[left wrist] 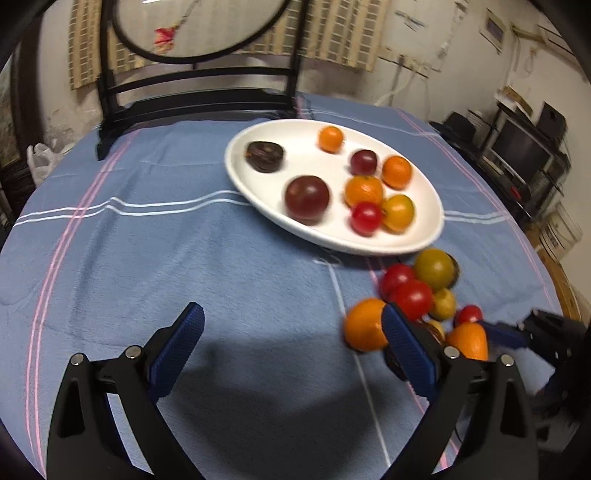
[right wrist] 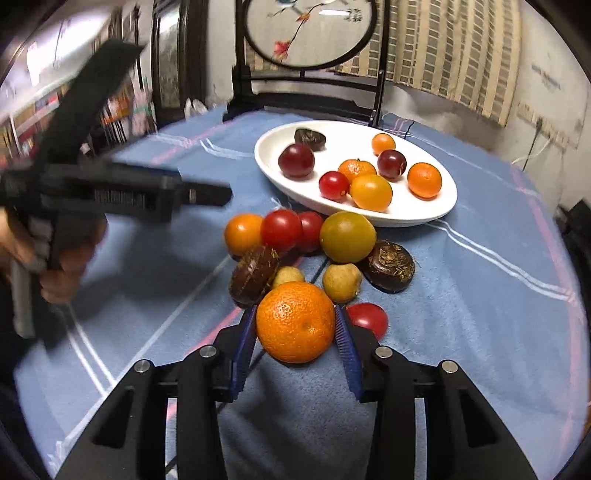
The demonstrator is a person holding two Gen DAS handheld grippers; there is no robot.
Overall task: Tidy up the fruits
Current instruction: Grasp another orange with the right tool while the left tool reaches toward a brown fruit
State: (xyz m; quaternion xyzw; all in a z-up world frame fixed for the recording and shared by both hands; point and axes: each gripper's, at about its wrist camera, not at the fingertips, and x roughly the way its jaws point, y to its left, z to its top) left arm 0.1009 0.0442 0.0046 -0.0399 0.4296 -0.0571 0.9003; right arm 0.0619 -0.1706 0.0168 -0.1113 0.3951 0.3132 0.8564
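My right gripper (right wrist: 296,325) is shut on a large orange (right wrist: 295,321), its blue pads pressed against both sides, low over the blue cloth. Just beyond lies a pile of fruit: red tomatoes (right wrist: 282,229), a yellow-green tomato (right wrist: 347,236), a small orange (right wrist: 243,233), brown chestnut-like pieces (right wrist: 254,275) and pale yellow fruits (right wrist: 341,282). The white oval plate (right wrist: 406,219) behind holds several oranges, tomatoes and dark plums. My left gripper (left wrist: 291,308) stands wide open over bare cloth, left of the pile (left wrist: 413,295), with nothing between its fingers. The plate (left wrist: 231,162) lies ahead of it.
A dark wooden stand with a round embroidered screen (right wrist: 306,33) rises at the table's far edge. A hand (right wrist: 70,266) carries the blurred left gripper at the left of the right wrist view. Shelves and boxes (left wrist: 524,155) stand past the table's right edge.
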